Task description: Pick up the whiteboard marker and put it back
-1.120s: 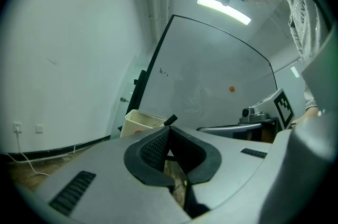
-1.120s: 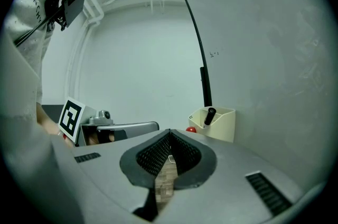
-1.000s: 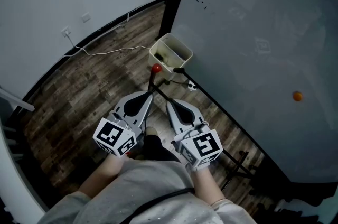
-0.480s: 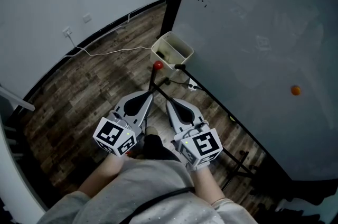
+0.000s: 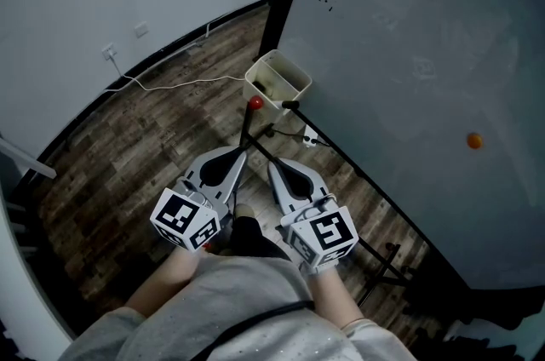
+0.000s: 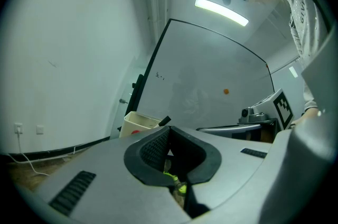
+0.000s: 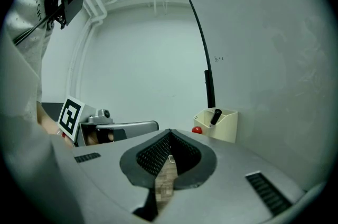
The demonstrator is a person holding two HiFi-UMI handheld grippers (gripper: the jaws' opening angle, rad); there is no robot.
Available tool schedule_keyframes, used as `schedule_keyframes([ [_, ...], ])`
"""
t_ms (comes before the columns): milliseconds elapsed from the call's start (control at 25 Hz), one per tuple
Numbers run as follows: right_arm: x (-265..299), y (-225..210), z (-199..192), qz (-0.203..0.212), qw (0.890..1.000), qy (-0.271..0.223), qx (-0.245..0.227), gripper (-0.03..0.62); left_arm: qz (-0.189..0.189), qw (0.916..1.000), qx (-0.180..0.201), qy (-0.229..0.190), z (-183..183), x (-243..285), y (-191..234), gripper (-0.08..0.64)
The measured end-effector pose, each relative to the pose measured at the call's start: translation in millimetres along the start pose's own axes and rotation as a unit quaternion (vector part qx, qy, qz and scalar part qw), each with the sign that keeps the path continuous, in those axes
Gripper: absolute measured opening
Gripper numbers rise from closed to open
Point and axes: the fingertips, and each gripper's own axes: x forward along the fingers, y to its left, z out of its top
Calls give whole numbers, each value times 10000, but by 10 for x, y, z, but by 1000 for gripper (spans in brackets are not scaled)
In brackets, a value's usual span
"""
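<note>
Whiteboard marker [image 7: 215,116] leans inside the cream holder [image 7: 227,126], its lower part hidden. Left gripper [image 5: 243,153] and right gripper [image 5: 272,167] point about level toward the holder, well apart from it, fingers together, empty.

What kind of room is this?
Probably a classroom or office. A big whiteboard stands on a wood-look floor, and a cream box by its lower corner holds a black marker.
</note>
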Motion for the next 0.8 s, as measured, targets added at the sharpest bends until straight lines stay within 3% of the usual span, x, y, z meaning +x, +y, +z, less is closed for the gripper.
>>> schedule_keyframes([
  [800, -66, 148, -25, 33, 10000, -23, -37, 18, 33, 10000, 29, -35, 23, -156, -42, 15],
])
